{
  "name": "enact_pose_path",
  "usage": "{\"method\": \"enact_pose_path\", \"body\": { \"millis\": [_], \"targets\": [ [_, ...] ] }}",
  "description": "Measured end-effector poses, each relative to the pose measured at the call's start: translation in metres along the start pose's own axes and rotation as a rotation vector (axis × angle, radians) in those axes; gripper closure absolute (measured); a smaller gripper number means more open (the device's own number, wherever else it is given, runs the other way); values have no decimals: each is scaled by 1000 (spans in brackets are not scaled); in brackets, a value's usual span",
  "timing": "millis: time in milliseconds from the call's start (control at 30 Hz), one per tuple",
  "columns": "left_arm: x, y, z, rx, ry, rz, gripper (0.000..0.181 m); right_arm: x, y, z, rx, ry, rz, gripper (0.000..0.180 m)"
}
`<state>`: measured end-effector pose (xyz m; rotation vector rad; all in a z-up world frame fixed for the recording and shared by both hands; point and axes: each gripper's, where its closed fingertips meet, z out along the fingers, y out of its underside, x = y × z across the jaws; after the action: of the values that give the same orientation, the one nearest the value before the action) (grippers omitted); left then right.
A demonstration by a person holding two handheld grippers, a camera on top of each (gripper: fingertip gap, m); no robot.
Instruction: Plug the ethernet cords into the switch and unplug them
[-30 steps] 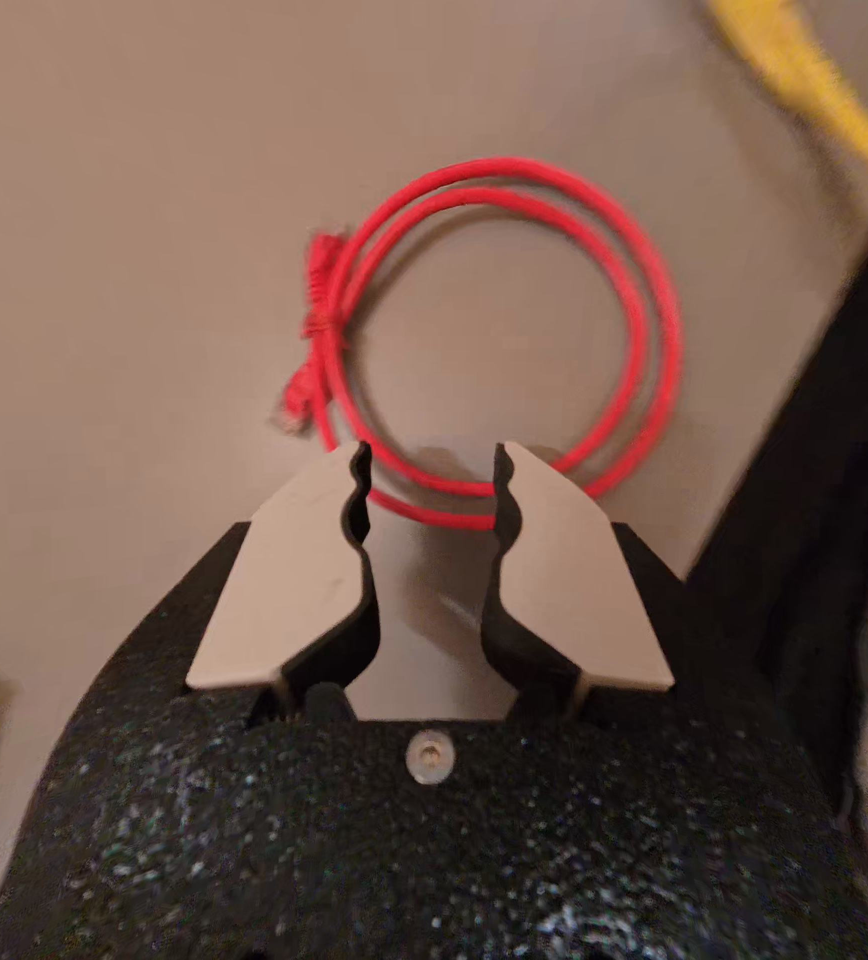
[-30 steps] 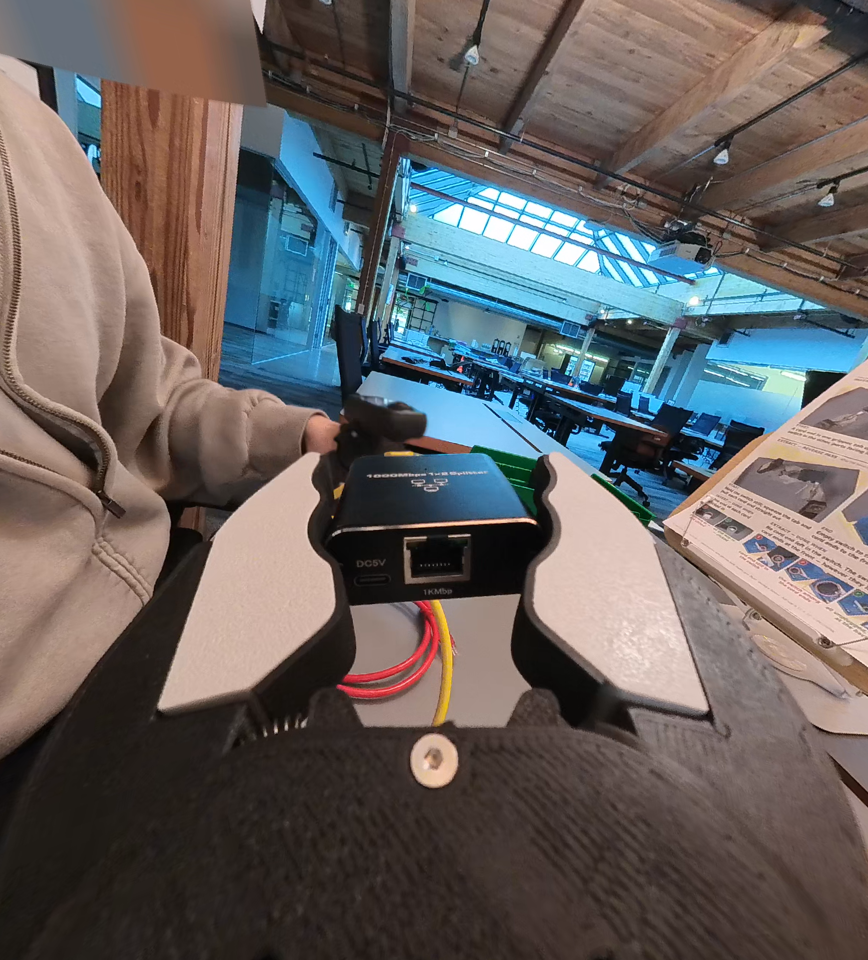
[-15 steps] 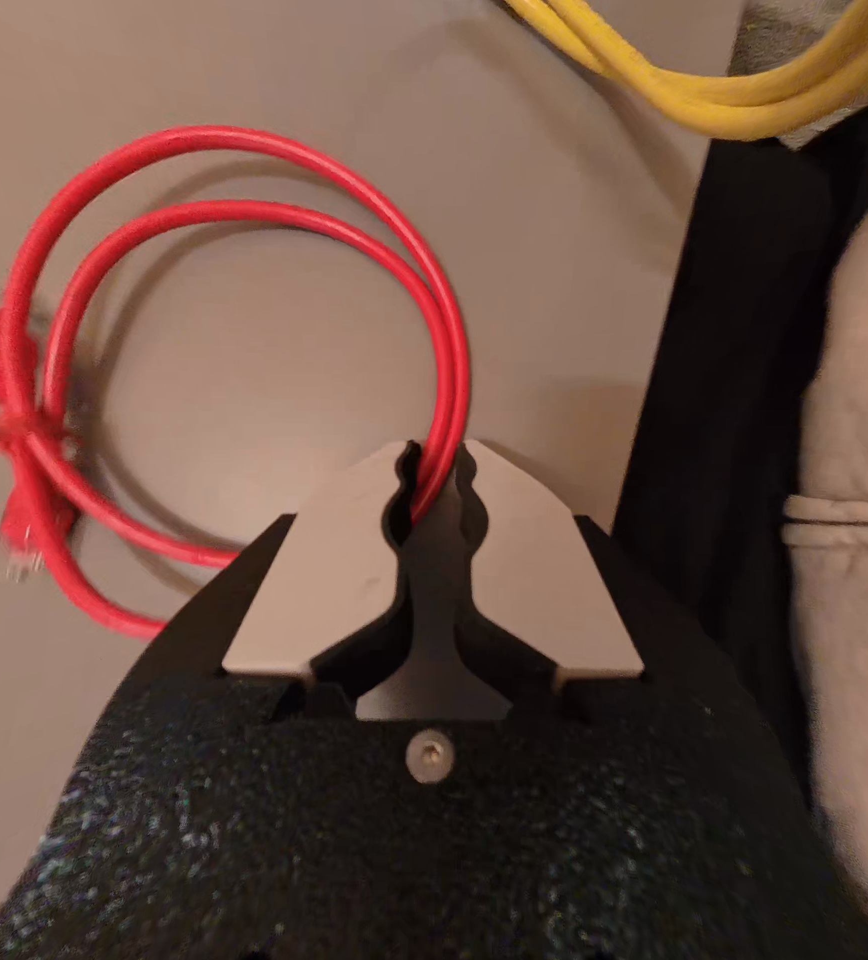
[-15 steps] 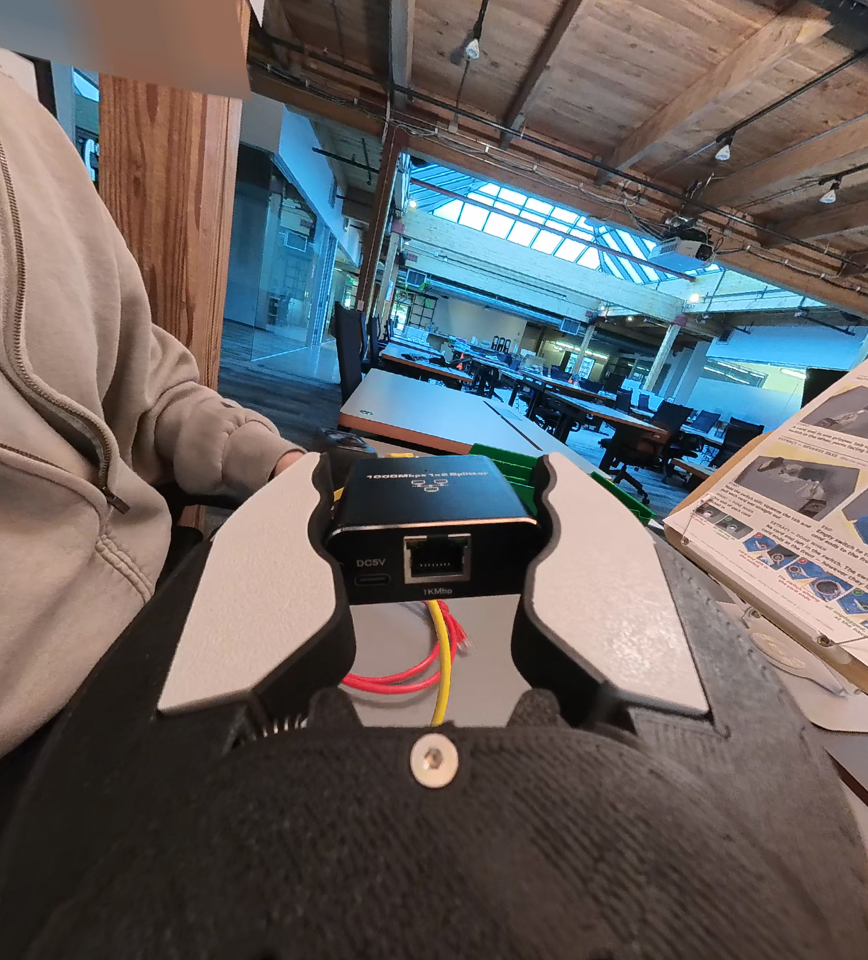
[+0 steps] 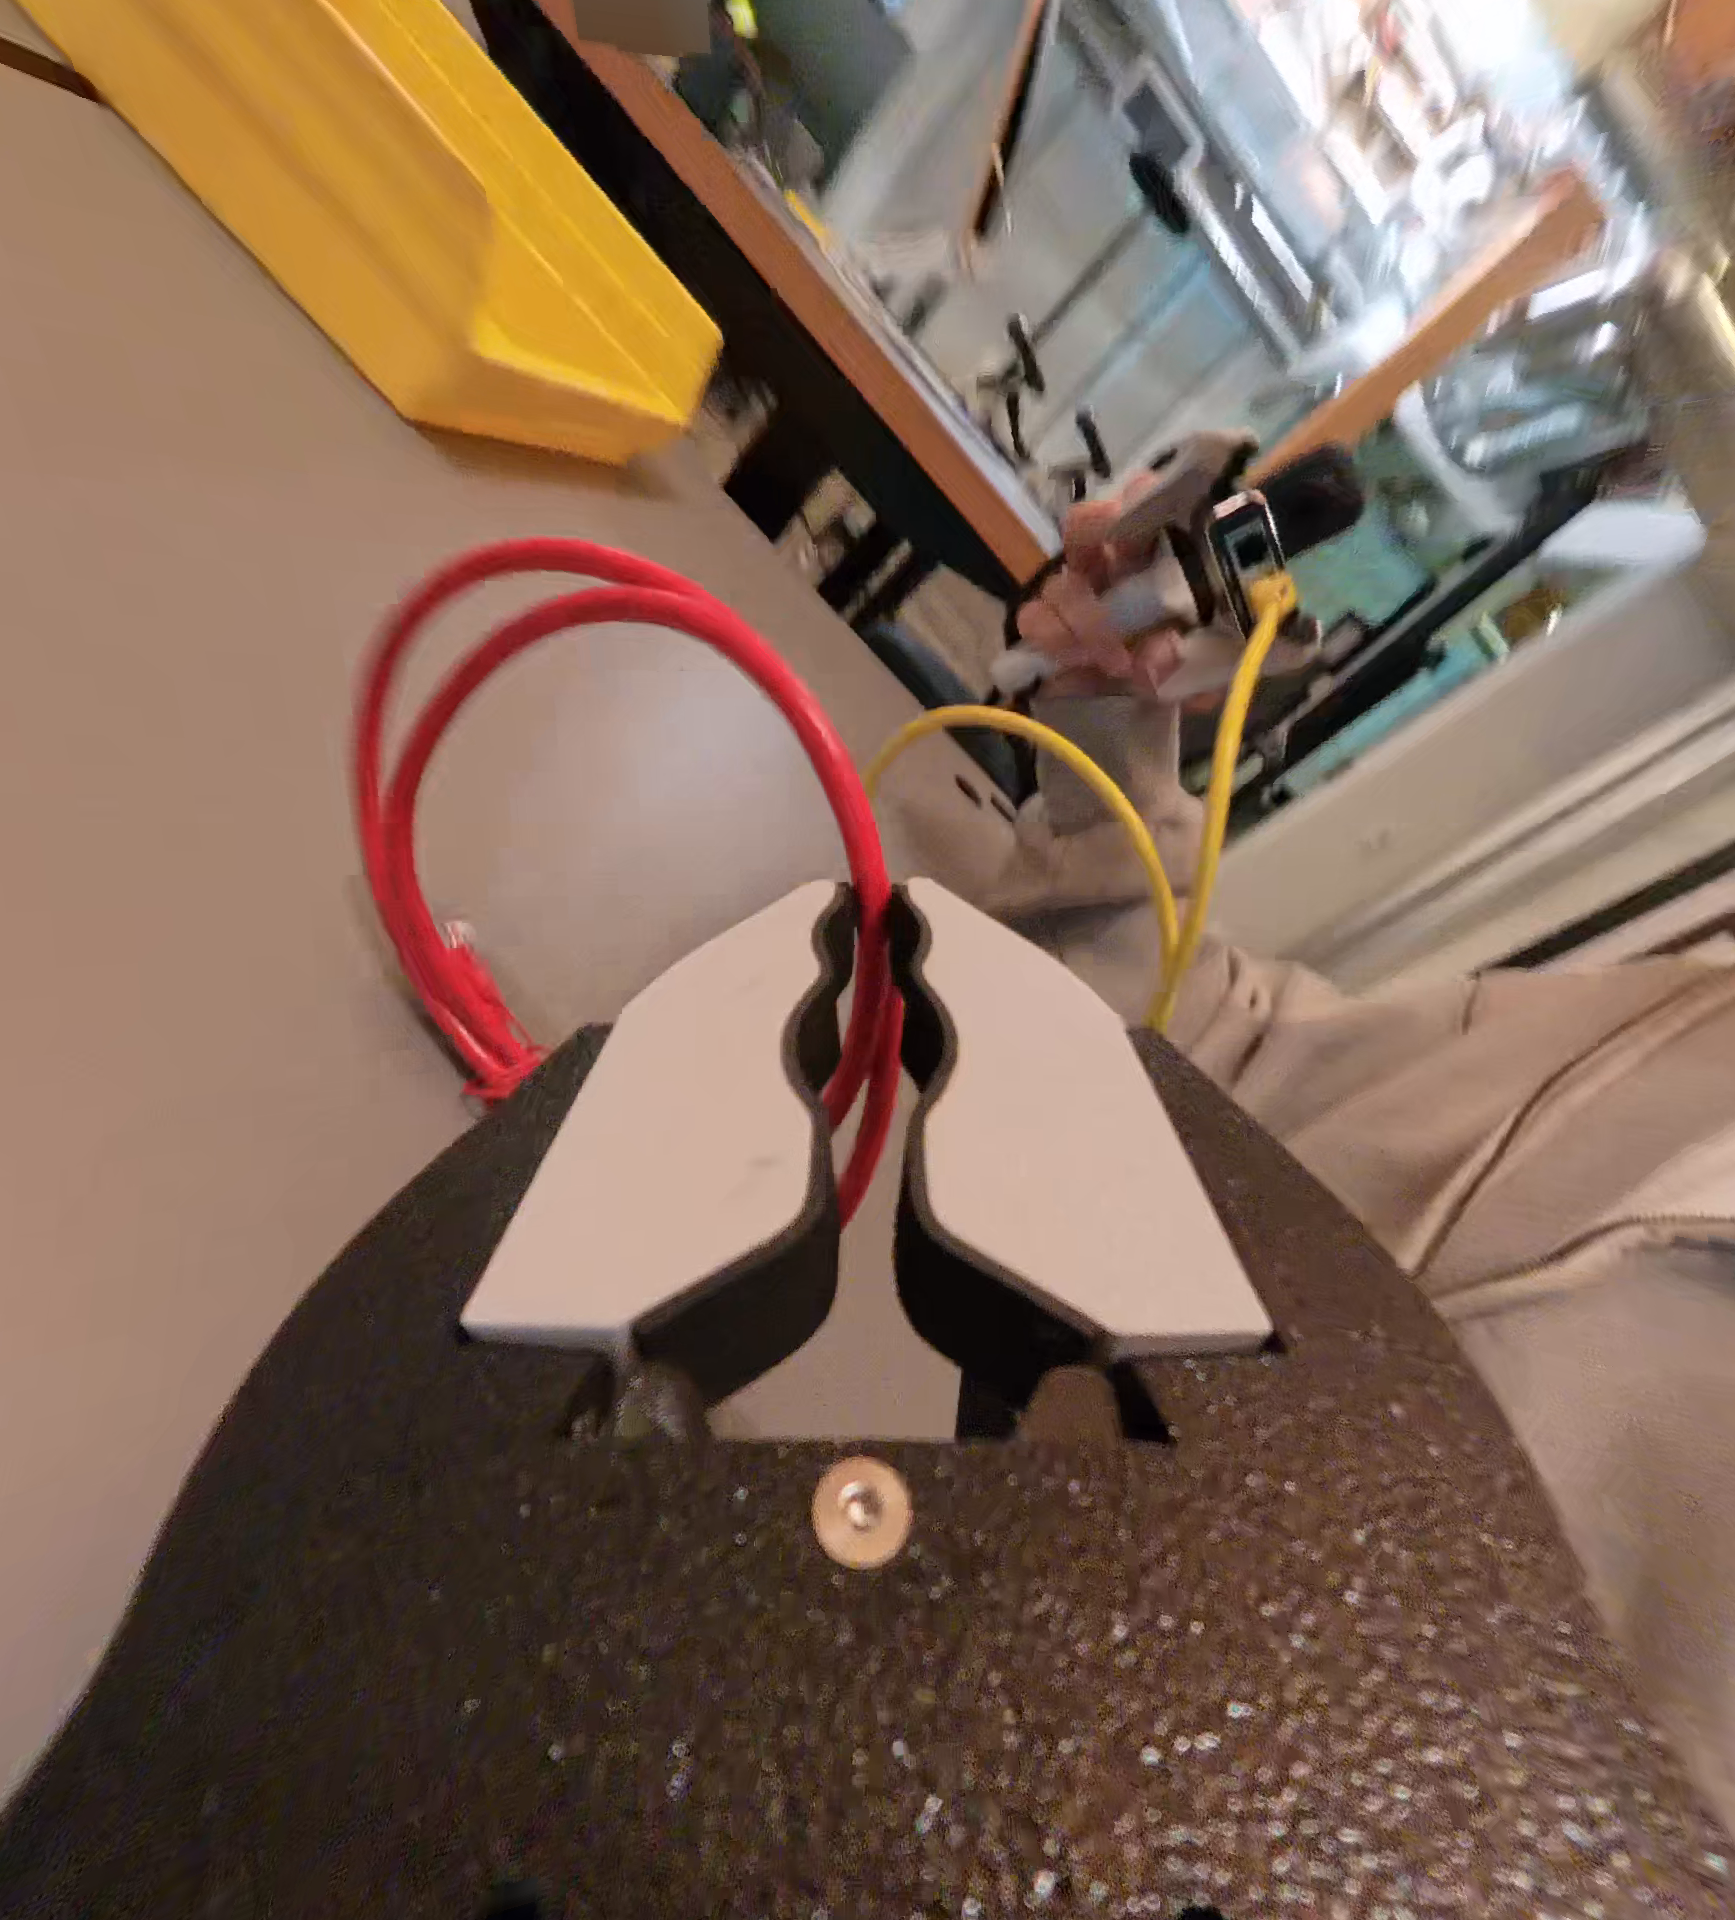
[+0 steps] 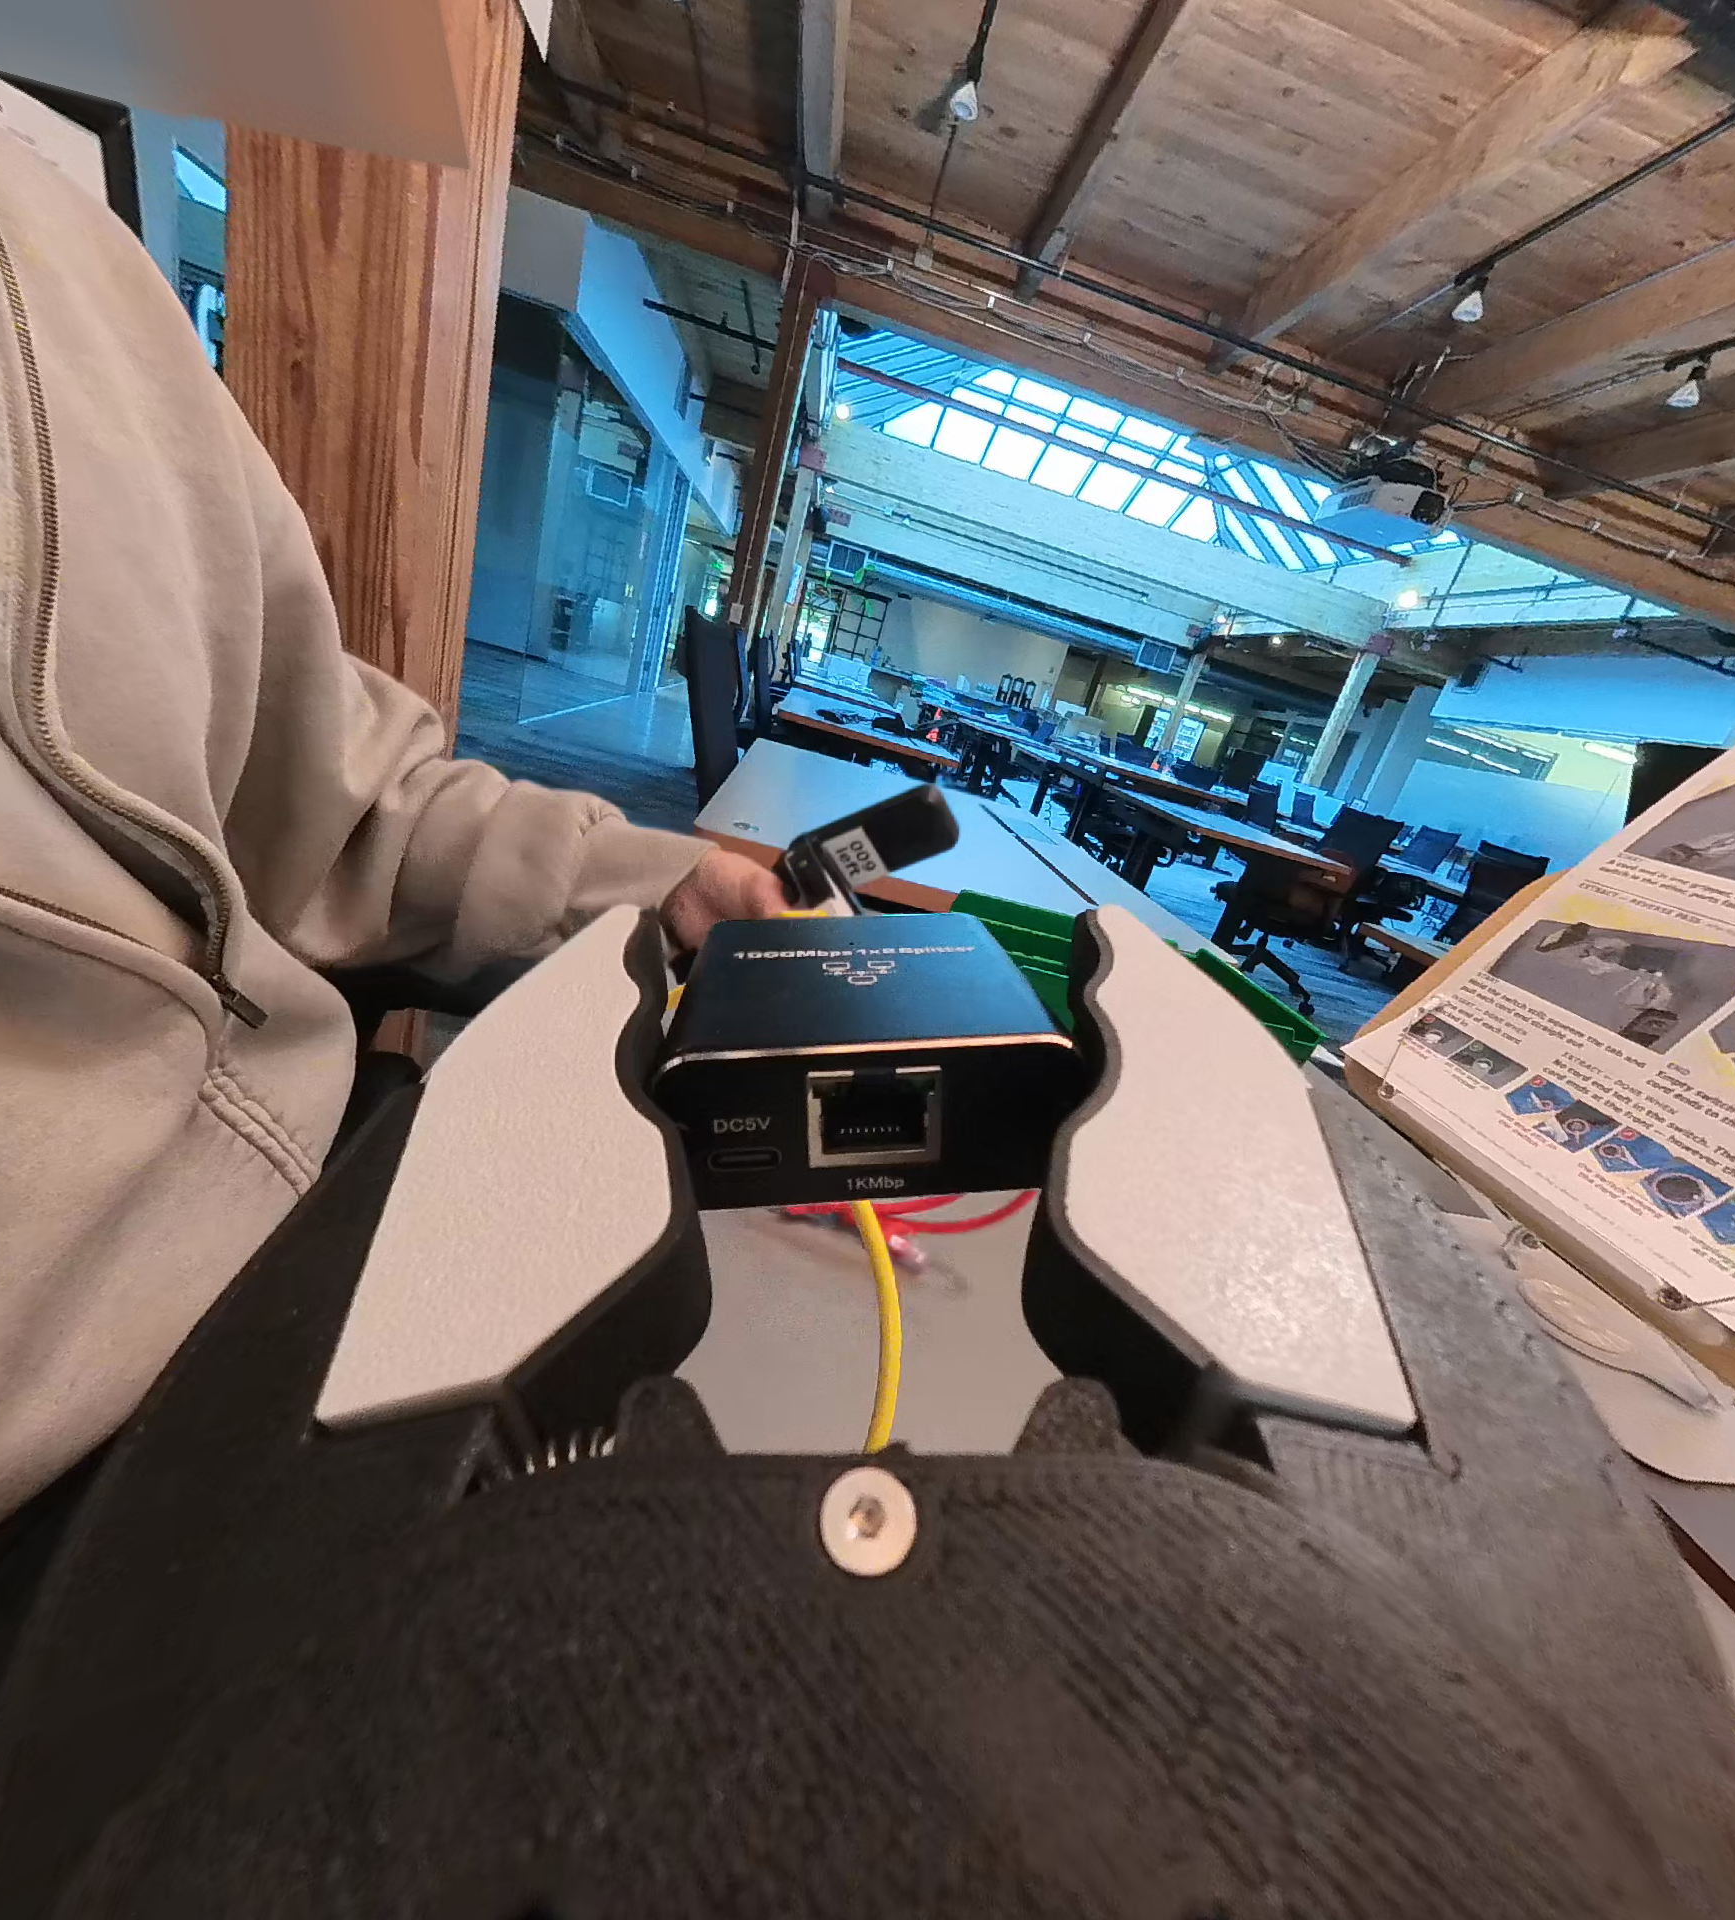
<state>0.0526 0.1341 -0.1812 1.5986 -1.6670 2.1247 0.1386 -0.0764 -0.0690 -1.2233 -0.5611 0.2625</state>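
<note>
Tongs on the left (image 5: 871, 909) pinch a coiled red ethernet cord (image 5: 624, 613) above the grey bench (image 5: 115, 727), a yellow bin (image 5: 406, 239) far left. Right tongs (image 6: 868, 997) clamp the black switch (image 6: 868, 1029), a yellow cord (image 6: 884, 1340) hanging beneath it. Instruction sheets (image 6: 1621, 1091) lean at right; a green bin (image 6: 1039, 940) sits behind.

Open-plan office: rows of desks (image 6: 1133, 821), office chairs (image 6: 1362, 842), timber-beamed ceiling (image 6: 1258, 156).
</note>
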Motion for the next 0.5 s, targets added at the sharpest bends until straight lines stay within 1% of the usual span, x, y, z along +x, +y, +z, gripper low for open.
{"method": "enact_pose_path", "body": {
  "millis": [67, 133, 233, 267, 300, 333, 433, 467, 500],
  "targets": [
    [-12, -8, -17, 143, 5, -90, 174, 0, 1, 0, -1, -4, 3, 104],
    [-26, -7, -35, 179, -56, -119, 171, 1, 2, 0, 0, -2, 7, 104],
    [-48, 1, -69, 149, -288, -36, 165, 1, 3, 1, 0, -4, 12, 104],
    [-53, 7, -80, 102, -361, -12, 162, 1, 3, 1, -3, -5, 13, 104],
    [-55, 16, -88, 26, -426, 11, 153, 1, 4, 1, -5, -5, 13, 104],
    [-56, 29, -95, -81, -484, 39, 147, 1, 4, 1, -7, -5, 13, 104],
    [-55, 63, -119, -448, -680, 184, 142, 1, 6, 2, -9, -6, 17, 104],
    [-58, 62, -126, -517, -772, 267, 144, 2, 6, 2, -9, -6, 18, 104],
    [-57, 54, -124, -546, -824, 380, 149, 2, 7, 3, -11, -8, 20, 104]
  ]
}}
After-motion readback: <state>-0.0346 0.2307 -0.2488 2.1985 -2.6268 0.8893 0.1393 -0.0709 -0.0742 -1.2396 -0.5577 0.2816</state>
